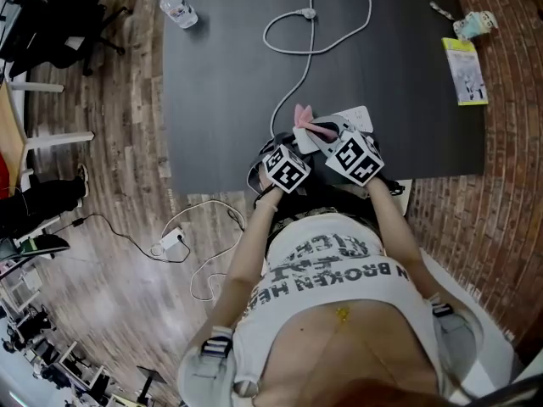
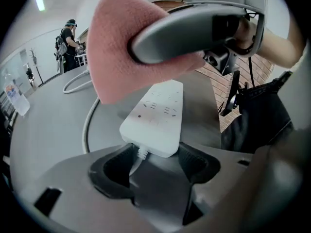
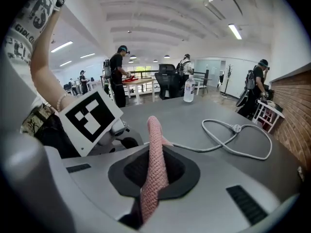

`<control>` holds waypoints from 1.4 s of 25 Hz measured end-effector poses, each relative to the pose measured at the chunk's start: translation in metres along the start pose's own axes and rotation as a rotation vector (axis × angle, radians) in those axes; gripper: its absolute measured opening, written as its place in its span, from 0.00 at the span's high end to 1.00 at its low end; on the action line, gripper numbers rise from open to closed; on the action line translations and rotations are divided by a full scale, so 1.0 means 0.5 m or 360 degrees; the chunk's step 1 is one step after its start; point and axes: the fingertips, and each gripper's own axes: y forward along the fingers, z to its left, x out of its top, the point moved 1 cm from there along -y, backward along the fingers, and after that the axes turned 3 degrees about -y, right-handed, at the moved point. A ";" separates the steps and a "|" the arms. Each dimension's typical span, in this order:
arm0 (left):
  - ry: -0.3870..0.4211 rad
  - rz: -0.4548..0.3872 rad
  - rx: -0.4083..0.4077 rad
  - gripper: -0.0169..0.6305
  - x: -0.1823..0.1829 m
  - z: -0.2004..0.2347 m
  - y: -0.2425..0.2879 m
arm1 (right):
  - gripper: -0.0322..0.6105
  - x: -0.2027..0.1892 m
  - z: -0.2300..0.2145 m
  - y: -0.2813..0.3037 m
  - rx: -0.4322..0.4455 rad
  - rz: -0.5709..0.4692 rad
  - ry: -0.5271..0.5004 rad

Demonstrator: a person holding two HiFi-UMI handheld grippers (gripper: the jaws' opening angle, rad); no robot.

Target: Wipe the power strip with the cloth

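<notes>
A white power strip (image 2: 158, 113) lies flat on the dark table (image 1: 221, 83) near its front edge. Its grey cable (image 1: 293, 75) loops away to a plug (image 1: 308, 13). My left gripper (image 2: 153, 166) is open, with the strip's cabled end lying between its jaws. My right gripper (image 3: 154, 171) is shut on a pink cloth (image 3: 155, 149), which stands up out of the jaws. In the left gripper view that cloth (image 2: 121, 52) hangs just above the far half of the strip. In the head view both grippers are close together over the strip (image 1: 352, 119).
A water bottle (image 1: 176, 8) stands at the table's far left corner. A yellow-green booklet (image 1: 465, 70) and a small cup-like item (image 1: 473, 24) lie at the far right. A white adapter (image 1: 170, 242) with cables lies on the wooden floor. Several people (image 3: 118, 72) stand far off.
</notes>
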 end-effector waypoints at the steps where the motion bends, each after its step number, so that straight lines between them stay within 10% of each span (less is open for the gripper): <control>1: 0.0003 0.0004 0.0001 0.55 -0.001 0.000 0.000 | 0.92 -0.009 0.006 0.011 0.0037 0.0036 -0.0024; 19: 0.0003 0.0013 0.0003 0.55 -0.004 0.002 0.001 | 0.92 -0.089 0.061 0.125 0.0343 0.0335 -0.0033; 35: -0.0010 -0.0009 0.0015 0.55 -0.005 0.004 0.002 | 0.92 -0.087 0.057 0.129 0.0250 0.0353 0.0119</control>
